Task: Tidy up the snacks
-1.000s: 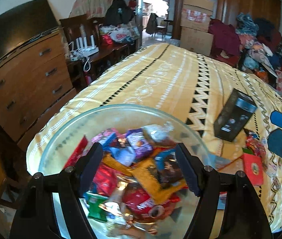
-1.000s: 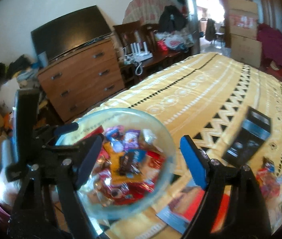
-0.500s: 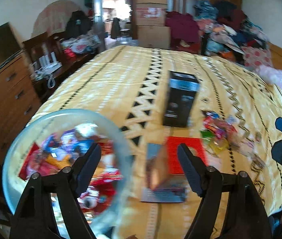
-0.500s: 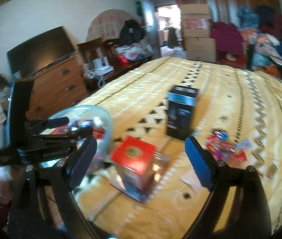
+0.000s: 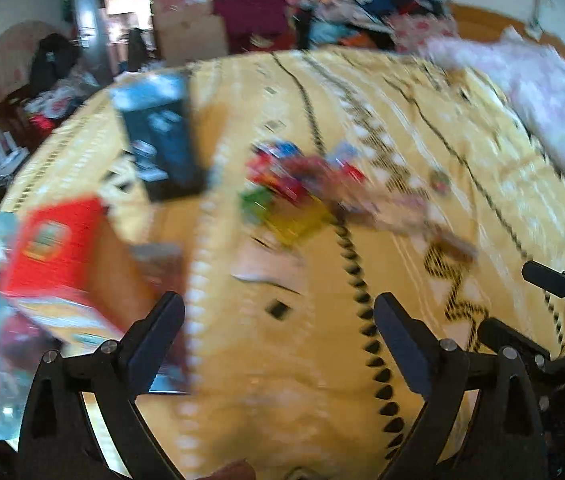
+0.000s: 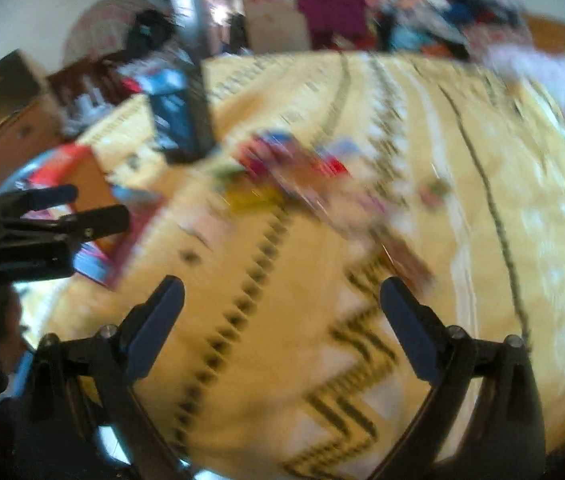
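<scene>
Opening wide and empty, the left gripper [image 5: 278, 344] and right gripper [image 6: 280, 320] should be steadied before the loose snack packets [image 5: 294, 192] at frame centre are approached.

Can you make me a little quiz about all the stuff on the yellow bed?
1. True or false: the left gripper is holding a snack.
2. What stands right behind the red box: A) a black box, B) a teddy, C) a lamp?
3. Fill in: the loose snack wrappers lie on the yellow ____.

Key:
1. False. Its jaws are opening with nothing between them, like the right gripper.
2. A, the black box.
3. Bedspread.
</scene>
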Available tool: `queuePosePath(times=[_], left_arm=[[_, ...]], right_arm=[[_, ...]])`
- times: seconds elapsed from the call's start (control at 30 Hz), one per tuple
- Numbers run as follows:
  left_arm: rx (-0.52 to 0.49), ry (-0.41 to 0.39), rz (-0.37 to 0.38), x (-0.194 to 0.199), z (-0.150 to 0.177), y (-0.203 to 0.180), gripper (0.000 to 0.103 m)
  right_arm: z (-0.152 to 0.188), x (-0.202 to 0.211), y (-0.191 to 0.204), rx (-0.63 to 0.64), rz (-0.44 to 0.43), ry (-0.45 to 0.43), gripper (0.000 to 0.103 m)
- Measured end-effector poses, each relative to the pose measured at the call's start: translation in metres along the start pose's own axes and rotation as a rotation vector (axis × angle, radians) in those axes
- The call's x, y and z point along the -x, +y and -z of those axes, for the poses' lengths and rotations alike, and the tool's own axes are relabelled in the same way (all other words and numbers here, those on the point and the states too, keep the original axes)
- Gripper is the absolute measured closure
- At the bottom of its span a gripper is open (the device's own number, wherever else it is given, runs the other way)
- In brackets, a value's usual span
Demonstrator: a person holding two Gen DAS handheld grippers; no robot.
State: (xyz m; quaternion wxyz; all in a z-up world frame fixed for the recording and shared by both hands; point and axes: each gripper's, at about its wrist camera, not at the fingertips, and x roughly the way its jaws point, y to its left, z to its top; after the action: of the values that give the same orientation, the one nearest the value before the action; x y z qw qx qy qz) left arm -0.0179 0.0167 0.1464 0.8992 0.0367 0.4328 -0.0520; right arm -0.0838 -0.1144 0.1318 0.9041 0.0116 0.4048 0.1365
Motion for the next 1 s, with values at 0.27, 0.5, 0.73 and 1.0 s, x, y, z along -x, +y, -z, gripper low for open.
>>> queuePosePath(times=[0.27,0.5,0.73,1.0], left_arm=[[0.024,0.100,-0.005,-0.087,0.035,-0.028,0.007],[0.084,0.113,-0.049,-0.125,0.044,-0.015,0.003],[0.091,0.074,-0.075,-0.133,0.050,-0.016,0.000],[0.107,0.049,-0.061,-0.134,0.051,-0.013,0.000]], right_arm=[[0.045,-0.035,-0.060,-0.095,0.062,0.087,0.004],[0.052,-0.064,-0.073,-0.078,0.066,0.085,0.004],[0.053,-0.084,-0.070,-0.054,0.091,0.081,0.000],[0.059,-0.087,-0.066,-0.020,0.126,0.051,0.000]])
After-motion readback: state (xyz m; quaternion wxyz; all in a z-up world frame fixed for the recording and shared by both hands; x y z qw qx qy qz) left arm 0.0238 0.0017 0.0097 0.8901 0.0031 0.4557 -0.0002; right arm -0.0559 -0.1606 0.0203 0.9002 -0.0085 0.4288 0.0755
